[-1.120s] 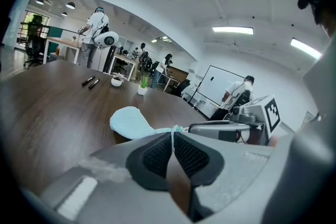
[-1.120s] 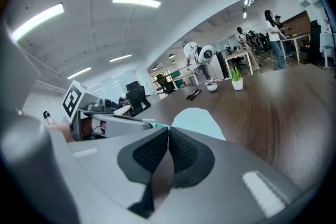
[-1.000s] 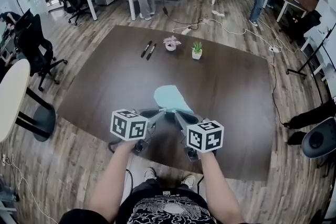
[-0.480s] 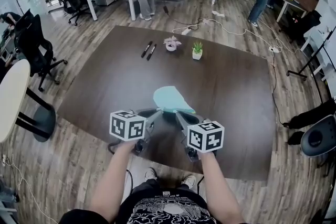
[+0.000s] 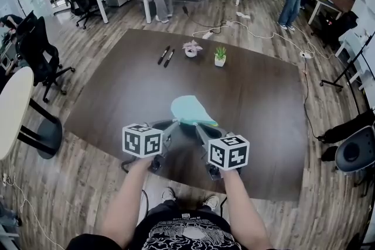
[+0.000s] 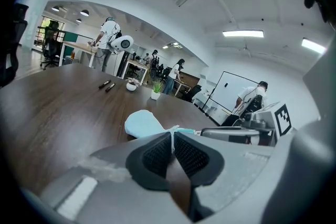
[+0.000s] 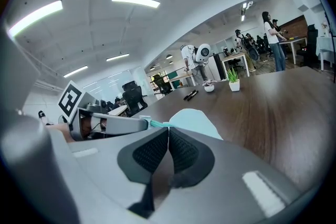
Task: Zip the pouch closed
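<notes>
Pouch (image 5: 190,109), near edge pinched in the closed jaws of left gripper (image 6: 172,135) and right gripper (image 7: 168,129), apparently to tension its zipper line.

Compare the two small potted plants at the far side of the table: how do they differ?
The pink plant has pale pinkish foliage spreading low; the green plant has green leaves standing upright. The pink plant's pot looks round and bowl-like; the green plant's pot looks taller and squarer. The pink plant stands nearer the two black markers than the green plant does. Both sit in small white pots on the dark table, apart from each other.
</notes>
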{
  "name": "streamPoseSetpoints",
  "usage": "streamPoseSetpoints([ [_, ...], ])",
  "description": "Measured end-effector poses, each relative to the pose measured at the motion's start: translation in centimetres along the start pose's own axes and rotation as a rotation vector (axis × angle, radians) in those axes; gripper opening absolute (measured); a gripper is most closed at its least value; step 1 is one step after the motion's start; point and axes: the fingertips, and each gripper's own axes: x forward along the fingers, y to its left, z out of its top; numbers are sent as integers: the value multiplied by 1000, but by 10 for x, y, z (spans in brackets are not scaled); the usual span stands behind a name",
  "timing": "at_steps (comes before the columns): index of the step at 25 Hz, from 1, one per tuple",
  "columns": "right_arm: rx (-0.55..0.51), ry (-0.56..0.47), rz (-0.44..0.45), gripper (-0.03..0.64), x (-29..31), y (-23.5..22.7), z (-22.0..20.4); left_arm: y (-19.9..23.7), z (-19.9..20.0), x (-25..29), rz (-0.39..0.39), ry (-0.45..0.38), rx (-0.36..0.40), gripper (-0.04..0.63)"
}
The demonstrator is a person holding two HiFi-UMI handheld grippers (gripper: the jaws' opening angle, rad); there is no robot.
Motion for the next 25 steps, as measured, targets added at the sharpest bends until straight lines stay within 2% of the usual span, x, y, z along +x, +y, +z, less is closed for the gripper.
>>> streamPoseSetpoints([
  [16,3,-1,-36,9,-5,-11,1,20,3,-9,91,-44,-52,23],
  [25,-4,3,-45,9,-6,-13,1,22,1,-8,104,-41,-54,23],
])
